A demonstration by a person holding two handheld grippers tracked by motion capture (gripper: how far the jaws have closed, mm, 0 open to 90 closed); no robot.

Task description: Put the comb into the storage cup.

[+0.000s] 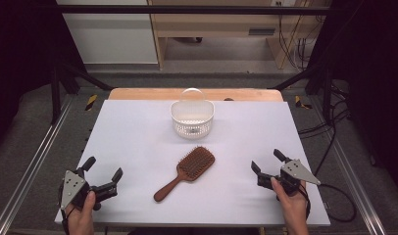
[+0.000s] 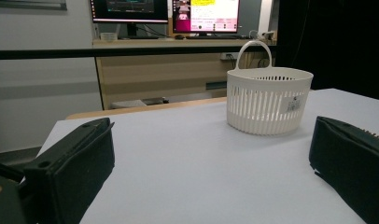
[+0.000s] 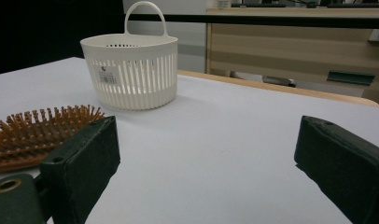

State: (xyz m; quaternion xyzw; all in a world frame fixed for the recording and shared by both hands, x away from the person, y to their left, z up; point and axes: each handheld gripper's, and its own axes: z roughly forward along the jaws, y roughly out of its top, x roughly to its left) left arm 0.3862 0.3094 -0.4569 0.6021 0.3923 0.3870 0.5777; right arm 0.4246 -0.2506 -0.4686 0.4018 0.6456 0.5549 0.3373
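While both pairs of black jaws stand wide apart with nothing between them, each rests low over the white table (image 1: 138,127). Seen from above, the left gripper (image 1: 103,169) sits near the front left corner, held by the person's left hand (image 1: 82,215), its jaws pointing toward the middle of the table. The right gripper (image 1: 266,162) sits near the front right edge in the right hand (image 1: 291,203), its jaws spread as widely and angled inward and away from the person.

Between the two grippers, well apart from each, lies a brown wooden hairbrush (image 1: 186,171), bristles up, its paddle head toward the far side and its handle slanting toward the front left. In the right gripper view the bristles (image 3: 43,123) rise just behind the left-hand jaw.

Farther back, near the middle of the far edge, stands a white slotted basket (image 1: 192,119) with an upright loop handle, apart from the brush. In the left gripper view the basket (image 2: 267,100) stands upright beyond the open jaws, with monitors (image 2: 164,14) on a desk behind.
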